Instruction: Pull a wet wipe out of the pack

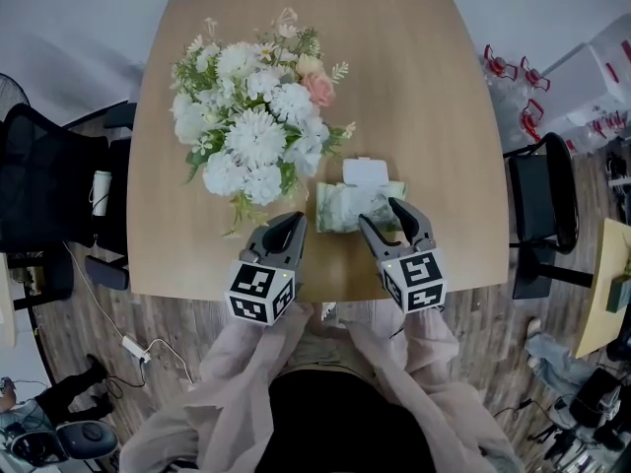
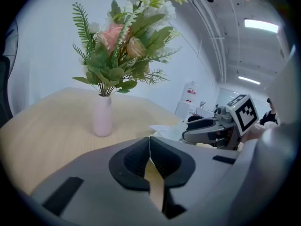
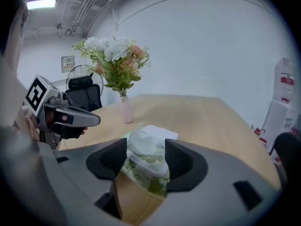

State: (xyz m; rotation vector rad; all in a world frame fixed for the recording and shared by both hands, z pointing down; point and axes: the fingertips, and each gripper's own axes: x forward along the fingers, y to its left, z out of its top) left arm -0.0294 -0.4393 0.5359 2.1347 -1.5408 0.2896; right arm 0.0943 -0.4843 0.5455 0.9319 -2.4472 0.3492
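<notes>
Well, standing by the round wooden table [image 1: 434,97], what catches the eye first is the big bouquet [image 1: 254,126] of white and pink flowers in a pale pink vase [image 2: 102,117], set left of centre. It crowds the far-left side of the wet wipe pack [image 1: 353,207]. The pack lies flat near the table's near edge, green-patterned. Its white flip lid [image 1: 367,172] is thrown open toward the far side and its top looks pale and crumpled. Black office chairs stand off the table's left side [image 1: 39,190] and right side [image 1: 544,200], a white power strip [image 1: 135,347] trails its cable over the plank floor at the near left, and clear bins with red clips [image 1: 587,77] sit at the far right. Nothing lies between the grippers and the pack. The person stands at the near edge, both loose beige sleeves [image 1: 237,372] reaching forward and each tool pointing away and tilted down. The left gripper [image 1: 299,219] hangs just left of the pack's near-left corner, its jaws pressed together with nothing between them. The right gripper [image 1: 380,212] hovers over the pack's near-right part, its jaws standing apart; through the gap the crumpled top shows, not pinched.
</notes>
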